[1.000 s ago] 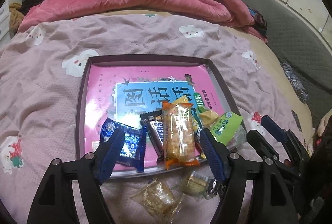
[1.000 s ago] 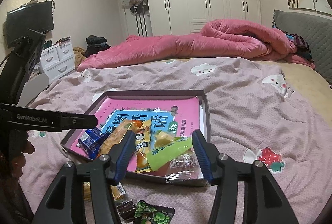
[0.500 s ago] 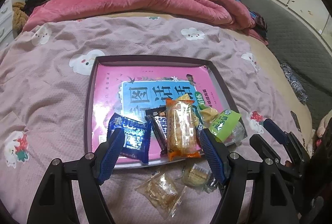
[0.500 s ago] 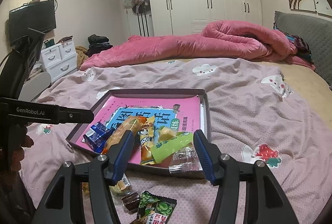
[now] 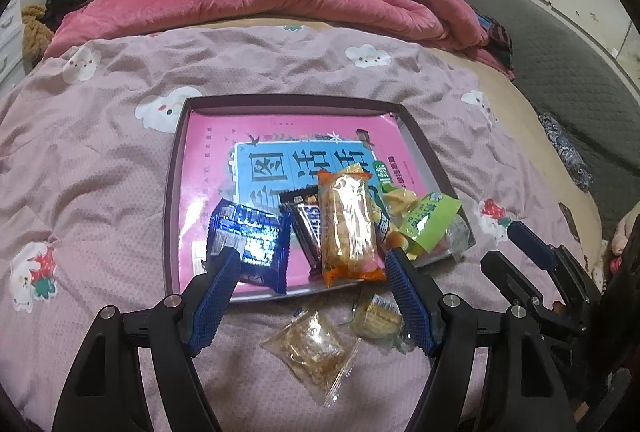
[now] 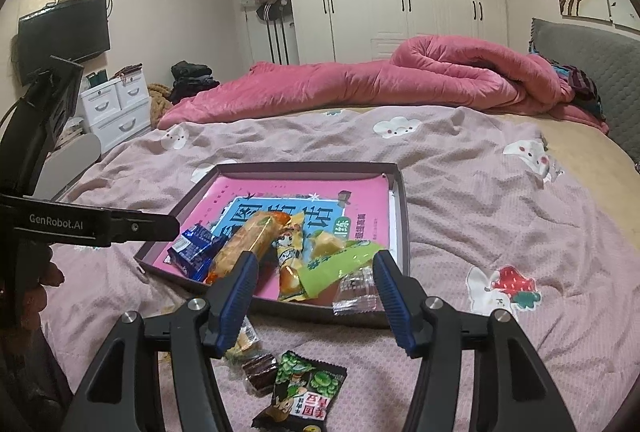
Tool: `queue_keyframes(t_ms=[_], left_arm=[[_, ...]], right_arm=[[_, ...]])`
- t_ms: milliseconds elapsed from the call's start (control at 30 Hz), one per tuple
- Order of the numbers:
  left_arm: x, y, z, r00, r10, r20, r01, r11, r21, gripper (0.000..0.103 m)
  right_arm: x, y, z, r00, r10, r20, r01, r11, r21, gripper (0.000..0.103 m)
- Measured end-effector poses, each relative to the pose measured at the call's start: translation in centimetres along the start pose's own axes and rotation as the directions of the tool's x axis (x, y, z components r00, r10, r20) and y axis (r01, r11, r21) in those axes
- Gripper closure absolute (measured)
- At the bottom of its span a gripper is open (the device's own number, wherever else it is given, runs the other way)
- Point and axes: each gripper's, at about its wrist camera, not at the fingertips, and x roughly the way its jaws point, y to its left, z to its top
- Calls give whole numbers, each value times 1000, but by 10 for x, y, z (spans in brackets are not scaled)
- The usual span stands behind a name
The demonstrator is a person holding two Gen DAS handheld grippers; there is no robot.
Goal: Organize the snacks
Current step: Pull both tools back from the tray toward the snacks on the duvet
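Observation:
A dark shallow tray [image 5: 172, 200] [image 6: 402, 216] lies on the bed over a pink book. In it lie a blue packet [image 5: 250, 242], a dark bar [image 5: 306, 224], an orange bar [image 5: 348, 224] and a green packet [image 5: 430, 222]. Loose on the blanket in front are a clear cracker pack [image 5: 310, 346], a small yellow pack [image 5: 378, 316], a green-black pack [image 6: 308, 390] and a small brown piece [image 6: 259, 372]. My left gripper [image 5: 312, 262] is open and empty above the tray's near edge. My right gripper [image 6: 314, 262] is open and empty at the tray's near right corner.
The pink patterned blanket [image 5: 100, 136] covers the bed. A rolled red quilt [image 6: 380, 84] lies at the far side. A grey headboard [image 6: 580, 44] is on the right, white drawers [image 6: 116, 112] on the left. The left gripper's body shows in the right wrist view [image 6: 80, 224].
Both grippers have drawn back and up from the tray, so more of the loose packs in front show. Nothing was taken hold of.

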Motion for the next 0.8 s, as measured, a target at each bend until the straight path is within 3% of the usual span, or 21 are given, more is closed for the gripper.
queue_keyframes(t_ms=[800], left_arm=[[-3,-12,-20,999,4,-34,-2,998,71,27]], right_arm=[[-7,15,-19,996,-14,-83,12,1000,-27,44]])
